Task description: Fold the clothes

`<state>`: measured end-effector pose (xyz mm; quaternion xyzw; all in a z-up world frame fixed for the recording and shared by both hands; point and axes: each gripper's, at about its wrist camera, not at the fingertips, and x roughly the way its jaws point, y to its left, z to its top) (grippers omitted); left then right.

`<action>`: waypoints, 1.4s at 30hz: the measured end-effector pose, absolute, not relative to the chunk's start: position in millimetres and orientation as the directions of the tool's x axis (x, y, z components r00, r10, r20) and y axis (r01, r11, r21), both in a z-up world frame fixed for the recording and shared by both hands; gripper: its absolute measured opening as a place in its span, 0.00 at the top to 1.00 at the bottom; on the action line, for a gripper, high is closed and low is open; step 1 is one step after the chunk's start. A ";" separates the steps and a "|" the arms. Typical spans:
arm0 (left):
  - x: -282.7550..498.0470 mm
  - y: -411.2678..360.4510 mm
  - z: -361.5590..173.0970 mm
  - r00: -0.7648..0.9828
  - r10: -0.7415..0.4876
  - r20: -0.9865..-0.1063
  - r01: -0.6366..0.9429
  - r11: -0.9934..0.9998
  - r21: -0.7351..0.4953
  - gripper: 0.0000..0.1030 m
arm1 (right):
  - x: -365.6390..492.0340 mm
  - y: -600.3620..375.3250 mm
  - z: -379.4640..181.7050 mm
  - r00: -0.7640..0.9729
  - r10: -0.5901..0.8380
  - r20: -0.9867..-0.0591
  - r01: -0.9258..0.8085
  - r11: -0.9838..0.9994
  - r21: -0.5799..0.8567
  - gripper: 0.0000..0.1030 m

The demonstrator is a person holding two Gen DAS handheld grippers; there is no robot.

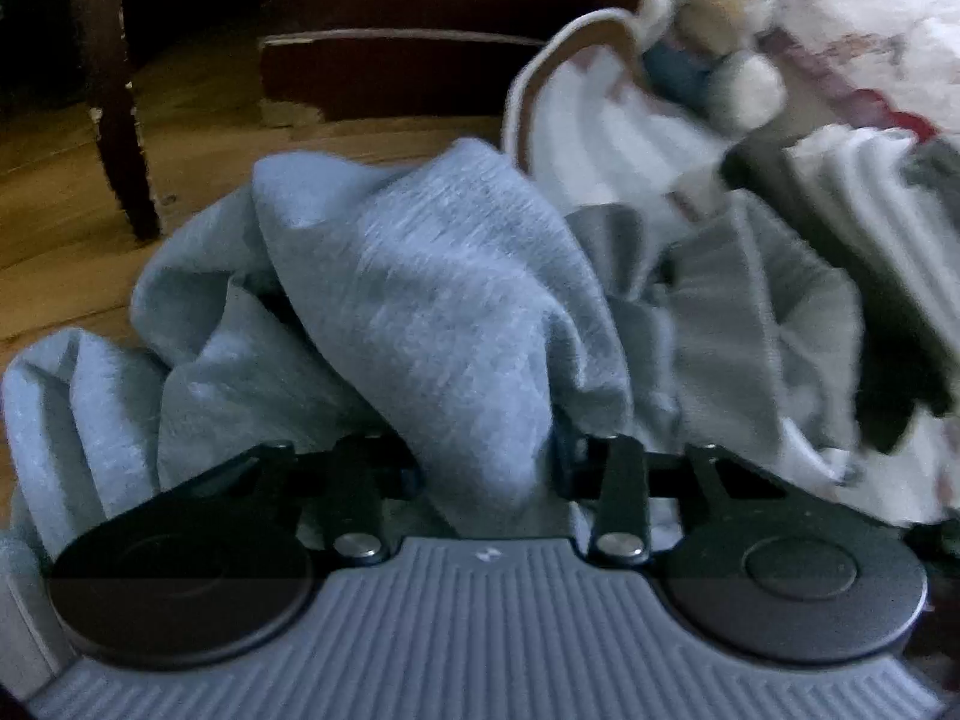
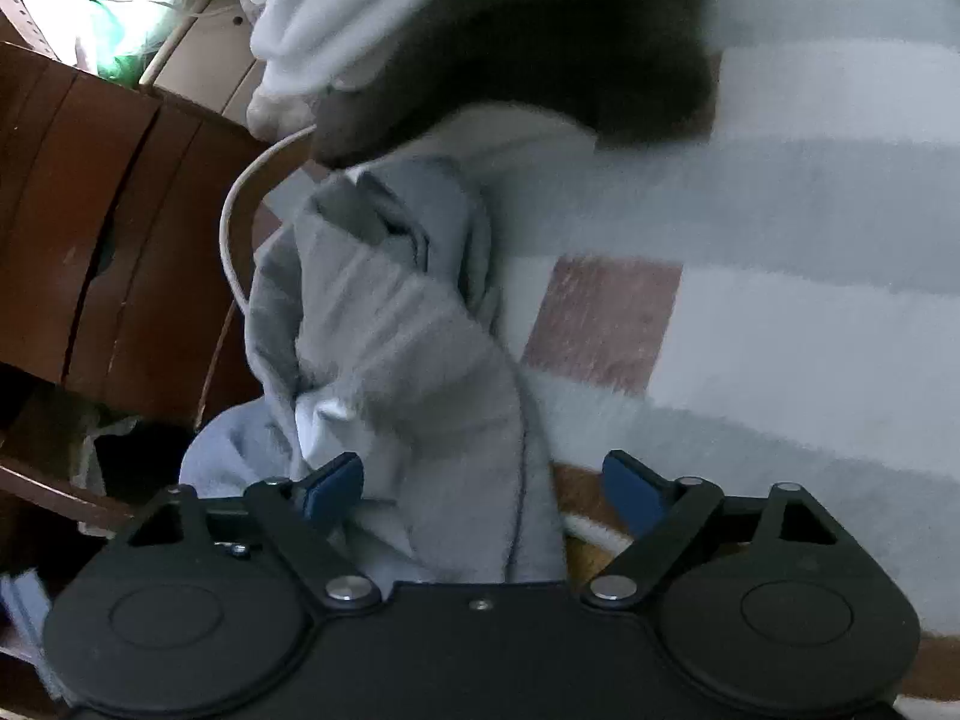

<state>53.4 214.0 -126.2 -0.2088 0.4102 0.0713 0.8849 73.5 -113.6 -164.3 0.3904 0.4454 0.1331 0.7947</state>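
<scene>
A crumpled light grey garment [image 1: 420,300] lies bunched in front of my left gripper [image 1: 486,468]. A fold of it runs down between the jaws and hides the fingertips, so the jaw gap does not show. In the right wrist view the same grey garment [image 2: 390,348] hangs in a twisted bundle over the edge of a striped blanket [image 2: 780,210]. My right gripper [image 2: 480,480] is open, its blue pads [image 2: 336,480] wide apart on either side of the cloth without pinching it.
A stuffed toy [image 1: 708,24] and a white striped blanket [image 1: 606,132] lie behind the garment, with dark clothes [image 2: 540,48] piled beyond. Dark wooden furniture [image 2: 90,210], a chair leg [image 1: 114,108] and a white cable [image 2: 231,228] stand to the left over a wooden floor [image 1: 60,228].
</scene>
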 end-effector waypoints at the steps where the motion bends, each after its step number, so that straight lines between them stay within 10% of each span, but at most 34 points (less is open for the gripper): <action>1: 51.0 215.9 -126.3 0.661 -0.080 -0.746 -0.284 0.894 -0.347 0.65 | 72.6 -111.1 -166.7 0.572 0.574 -0.587 0.123 0.647 0.752 0.34; 5: 42.1 222.1 -129.3 0.683 -0.214 -0.698 -0.257 0.824 -0.504 0.65 | 65.0 -89.3 -171.7 0.524 0.663 -0.535 0.007 0.624 0.781 0.68; 11: 32.8 222.1 -128.3 0.692 -0.392 -0.606 -0.186 0.715 -0.674 0.65 | 46.5 -91.0 -164.2 0.512 0.763 -0.395 0.002 0.459 0.889 0.69; 23: 13.7 160.7 -100.5 0.579 -0.556 -0.596 0.045 0.752 -0.658 0.67 | 3.8 -94.7 -105.9 0.468 0.780 -0.415 -0.255 0.570 0.781 0.95; 27: 10.3 141.8 -87.4 0.611 -0.410 -0.677 0.046 0.872 -0.487 0.67 | 1.8 -100.6 -96.3 0.585 0.624 -0.519 -0.230 0.741 0.631 0.79; 29: 8.6 134.2 -82.1 0.630 -0.324 -0.706 0.052 0.925 -0.378 0.66 | 1.9 -107.7 -90.1 0.652 0.522 -0.550 -0.200 0.818 0.539 0.37; 31: 5.8 130.8 -80.9 0.639 -0.271 -0.720 0.061 0.951 -0.303 0.58 | 2.0 -116.3 -89.9 0.699 0.428 -0.573 -0.152 0.872 0.466 0.21; 40: 23.4 178.4 -117.0 0.646 -0.377 -0.664 -0.074 0.835 -0.545 0.19 | 42.4 -146.7 -166.5 0.608 0.626 -0.489 0.083 0.562 0.823 0.14; 42: 38.7 185.7 -144.6 0.594 -0.492 -0.636 -0.156 0.706 -0.691 0.28 | 54.0 -132.8 -175.9 0.586 0.655 -0.478 0.109 0.520 0.847 0.21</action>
